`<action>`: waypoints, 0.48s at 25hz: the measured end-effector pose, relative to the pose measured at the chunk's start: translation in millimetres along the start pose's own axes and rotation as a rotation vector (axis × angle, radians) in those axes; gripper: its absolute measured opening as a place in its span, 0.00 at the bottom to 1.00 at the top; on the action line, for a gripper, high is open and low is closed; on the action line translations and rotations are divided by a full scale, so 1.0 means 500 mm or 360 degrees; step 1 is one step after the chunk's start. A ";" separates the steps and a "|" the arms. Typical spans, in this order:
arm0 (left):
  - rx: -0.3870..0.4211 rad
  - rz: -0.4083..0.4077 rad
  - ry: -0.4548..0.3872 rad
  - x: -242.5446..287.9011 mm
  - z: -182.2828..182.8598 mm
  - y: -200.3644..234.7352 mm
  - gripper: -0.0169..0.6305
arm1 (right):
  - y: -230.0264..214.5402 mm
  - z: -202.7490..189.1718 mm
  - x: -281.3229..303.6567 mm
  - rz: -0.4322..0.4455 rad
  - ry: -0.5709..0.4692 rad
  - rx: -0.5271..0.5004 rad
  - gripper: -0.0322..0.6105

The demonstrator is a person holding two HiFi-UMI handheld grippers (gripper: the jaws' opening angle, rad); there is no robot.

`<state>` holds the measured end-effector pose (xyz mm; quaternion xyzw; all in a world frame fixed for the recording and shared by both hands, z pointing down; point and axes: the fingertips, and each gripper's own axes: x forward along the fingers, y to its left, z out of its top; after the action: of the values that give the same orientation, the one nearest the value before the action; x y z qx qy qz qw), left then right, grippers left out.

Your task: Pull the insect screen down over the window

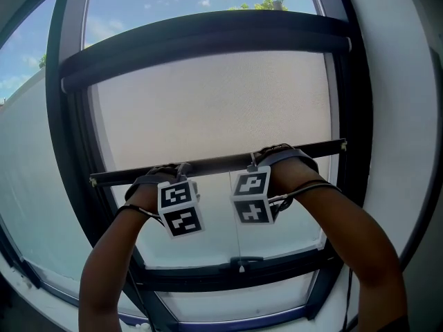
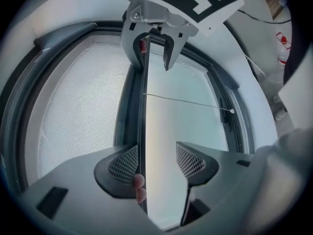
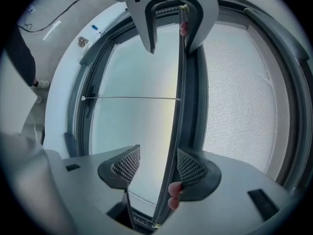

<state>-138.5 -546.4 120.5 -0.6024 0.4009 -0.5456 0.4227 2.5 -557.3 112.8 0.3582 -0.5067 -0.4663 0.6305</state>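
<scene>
The grey insect screen [image 1: 214,106] hangs about halfway down the window. Its dark bottom bar [image 1: 221,162] runs across at hand height. Both hands reach up to that bar, and the marker cubes of the left gripper [image 1: 180,207] and right gripper [image 1: 252,196] hang below it. In the left gripper view the bar [image 2: 144,106] passes between the wide jaws of the left gripper [image 2: 156,159], against the left pad [image 2: 124,163] and apart from the other. In the right gripper view the bar [image 3: 176,106] lies by the right pad [image 3: 191,168] of the right gripper [image 3: 159,164], which is open.
The screen's dark roller housing [image 1: 208,40] spans the top of the frame. A thin pull cord [image 1: 237,213] hangs from the bar toward the lower sash handle [image 1: 243,260]; its bead [image 2: 232,111] shows in the left gripper view. A person's fingertips [image 3: 173,195] curl behind the bar. White wall flanks the frame.
</scene>
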 end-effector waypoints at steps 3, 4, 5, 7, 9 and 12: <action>-0.0001 0.0027 -0.0011 0.000 0.000 -0.008 0.41 | 0.009 0.003 -0.002 0.0031 -0.0014 0.0026 0.42; -0.0004 0.0028 -0.0015 0.000 0.001 -0.010 0.41 | 0.012 0.003 -0.002 0.0046 -0.0015 0.0034 0.42; -0.0006 0.0026 -0.0017 0.001 0.002 -0.013 0.41 | 0.015 0.003 -0.002 0.0059 -0.0010 0.0034 0.42; -0.0008 0.0014 -0.0021 0.002 0.002 -0.020 0.41 | 0.021 0.003 -0.002 0.0082 0.0009 0.0021 0.42; -0.0006 -0.0018 -0.0023 0.001 0.002 -0.032 0.41 | 0.032 0.005 -0.003 0.0119 0.0029 0.0009 0.42; 0.0008 -0.0086 -0.0023 0.006 0.001 -0.062 0.41 | 0.061 0.010 0.000 0.0186 0.0055 -0.0018 0.42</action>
<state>-136.9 -539.2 151.0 -0.6160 0.3799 -0.5535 0.4121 4.5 -547.8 142.1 0.3323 -0.5132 -0.4253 0.6673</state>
